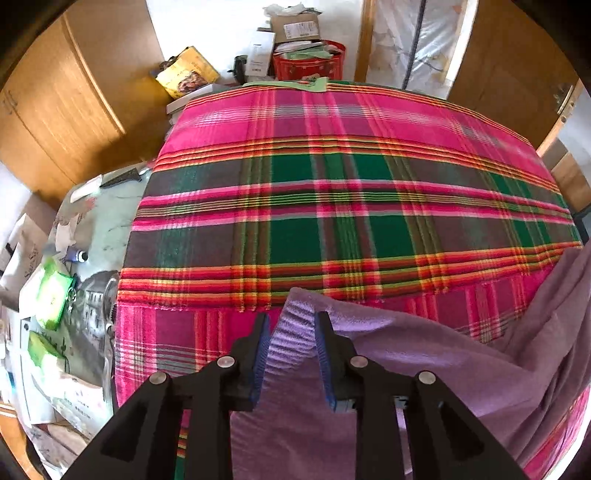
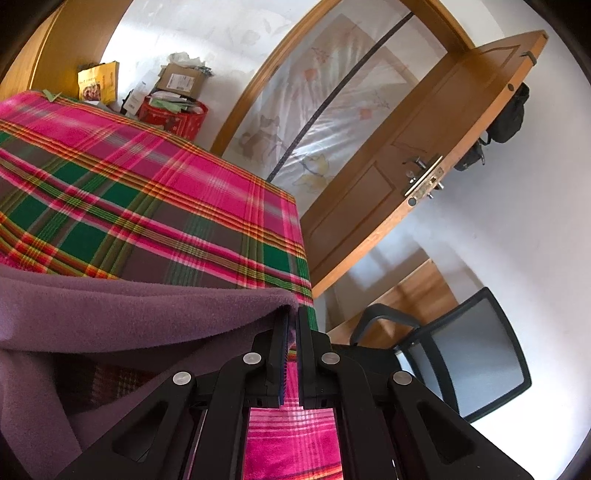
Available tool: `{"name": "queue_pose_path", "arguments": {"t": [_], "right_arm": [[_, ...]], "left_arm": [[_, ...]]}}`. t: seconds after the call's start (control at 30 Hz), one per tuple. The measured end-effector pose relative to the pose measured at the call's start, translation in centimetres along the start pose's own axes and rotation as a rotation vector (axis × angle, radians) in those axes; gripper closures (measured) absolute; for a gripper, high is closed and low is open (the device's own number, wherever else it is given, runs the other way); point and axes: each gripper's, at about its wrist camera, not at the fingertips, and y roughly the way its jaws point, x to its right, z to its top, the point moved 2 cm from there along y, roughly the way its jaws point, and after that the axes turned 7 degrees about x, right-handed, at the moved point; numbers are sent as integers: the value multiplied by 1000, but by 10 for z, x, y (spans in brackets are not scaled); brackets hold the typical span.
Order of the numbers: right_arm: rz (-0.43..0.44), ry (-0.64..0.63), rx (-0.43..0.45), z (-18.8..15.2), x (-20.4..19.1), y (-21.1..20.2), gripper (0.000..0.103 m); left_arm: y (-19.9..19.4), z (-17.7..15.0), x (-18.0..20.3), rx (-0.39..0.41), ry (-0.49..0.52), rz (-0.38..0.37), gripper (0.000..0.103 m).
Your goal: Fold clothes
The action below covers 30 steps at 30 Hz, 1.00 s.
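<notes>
The left gripper (image 1: 291,325) sits at the bottom centre of its frame with its blue-padded fingers (image 1: 260,354) moderately apart and a ribbed band of the purple garment (image 1: 424,354) running up between them; the cloth touches the right pad, but whether the fingers actually clamp it cannot be told. From there the garment spreads across the lower right of the frame, draped in soft folds over the plaid blanket (image 1: 332,206), a pink, green and orange sheet that covers the surface through the middle of the picture. In the right wrist view, the right gripper (image 2: 293,317) stands at bottom centre with its fingers drawn nearly together, pinching a folded edge of the same purple garment (image 2: 122,310) at their tips, the fabric stretching away to the lower left. The plaid blanket (image 2: 147,192) fills the left half of that frame and shows again below the gripper. A red tin (image 1: 308,61) and a cardboard box (image 1: 293,26) stand beyond the blanket's far edge at the upper centre of the left view. A wooden door (image 2: 424,155) stands open at upper right of the right view, with a black mesh chair (image 2: 461,354) at lower right.
</notes>
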Motion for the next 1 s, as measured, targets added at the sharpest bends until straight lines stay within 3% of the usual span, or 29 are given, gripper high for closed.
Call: {"name": "queue_pose_path", "arguments": {"t": [0.17, 0.23, 0.57, 0.77, 0.83, 1.0], "right_arm": [[0, -6, -4, -1, -3, 0, 100], [-2, -10, -6, -1, -5, 0, 100], [-9, -24, -15, 1, -9, 1, 100], [-8, -34, -18, 4, -15, 1, 100], [-8, -38, -19, 5, -17, 1, 100], [-15, -43, -13, 9, -20, 0, 100]], "left_arm": [[3, 3, -22, -11, -163, -148, 74], [7, 2, -26, -30, -182, -176, 73], [21, 1, -31, -63, -235, -206, 72], [24, -2, -35, -71, -288, -220, 87], [19, -1, -39, -41, -311, -223, 93], [4, 2, -51, 48, -368, -223, 96]]}}
